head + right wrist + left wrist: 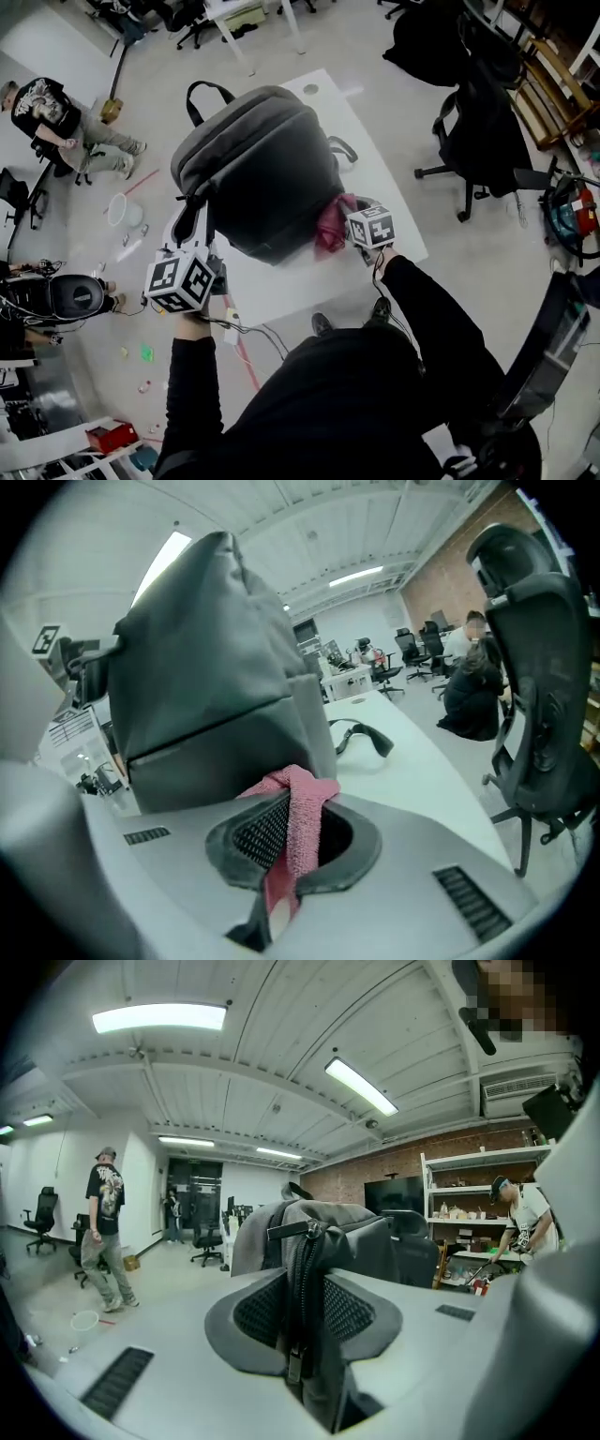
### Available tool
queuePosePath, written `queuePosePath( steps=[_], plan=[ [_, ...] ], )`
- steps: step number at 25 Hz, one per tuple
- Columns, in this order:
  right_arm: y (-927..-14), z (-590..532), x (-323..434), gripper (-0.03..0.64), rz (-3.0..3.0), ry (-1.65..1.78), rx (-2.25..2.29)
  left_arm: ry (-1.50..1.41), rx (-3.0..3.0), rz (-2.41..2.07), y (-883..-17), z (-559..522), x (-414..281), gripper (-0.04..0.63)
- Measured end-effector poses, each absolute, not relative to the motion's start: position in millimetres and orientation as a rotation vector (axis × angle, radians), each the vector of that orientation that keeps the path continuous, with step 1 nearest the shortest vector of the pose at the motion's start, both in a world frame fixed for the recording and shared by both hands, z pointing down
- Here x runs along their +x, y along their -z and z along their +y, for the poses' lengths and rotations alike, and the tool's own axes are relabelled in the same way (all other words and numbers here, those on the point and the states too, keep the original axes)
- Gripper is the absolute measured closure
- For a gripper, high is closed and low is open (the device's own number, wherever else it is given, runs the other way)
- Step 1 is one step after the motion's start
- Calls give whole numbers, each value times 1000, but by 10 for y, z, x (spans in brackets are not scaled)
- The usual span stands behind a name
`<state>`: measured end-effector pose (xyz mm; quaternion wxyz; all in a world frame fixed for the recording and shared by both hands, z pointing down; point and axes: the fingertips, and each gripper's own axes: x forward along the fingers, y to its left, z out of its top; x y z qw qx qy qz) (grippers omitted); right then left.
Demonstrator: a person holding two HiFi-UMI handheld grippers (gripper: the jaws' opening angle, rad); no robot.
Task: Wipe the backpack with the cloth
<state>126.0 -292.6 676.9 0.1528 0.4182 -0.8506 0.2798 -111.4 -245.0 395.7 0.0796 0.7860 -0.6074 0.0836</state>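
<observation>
**A grey backpack (258, 173) stands on a white table (389, 192), with one gripper clamped on each side of it.**

The backpack is upright near the middle of the table, its carry handle on the far side from the person. The pink cloth (298, 803) is bunched at the pack's lower right corner and seems to touch the grey fabric there. The right gripper (291, 836) has its jaws pressed together on the cloth, a fold of which rises out between the pads. The left gripper (305, 1316) has its jaws narrowly parted and clamped on a zippered fold at the pack's left side, with the zip pull hanging between them. A loose strap (361, 735) lies on the table beyond the pack, and a black office chair (539, 667) stands just off the table's edge.
</observation>
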Motion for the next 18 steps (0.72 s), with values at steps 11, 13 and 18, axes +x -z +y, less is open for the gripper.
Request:
queuePosePath(
  steps=[11,13,18],
  plan=[
    [-6763,-2767,1318,589,-2408,-866,1345,-213,2349,-1836,-4026,-2366,-938,494],
    [-6765,-2542,1011,589,-2454,-857,1229,-212,2357,-1831,-4055,-2340,-891,494],
    [-6673,-1892,111,589,-2565,-860,868,-211,2400,-1802,-4062,-2228,-855,494]
  ],
)
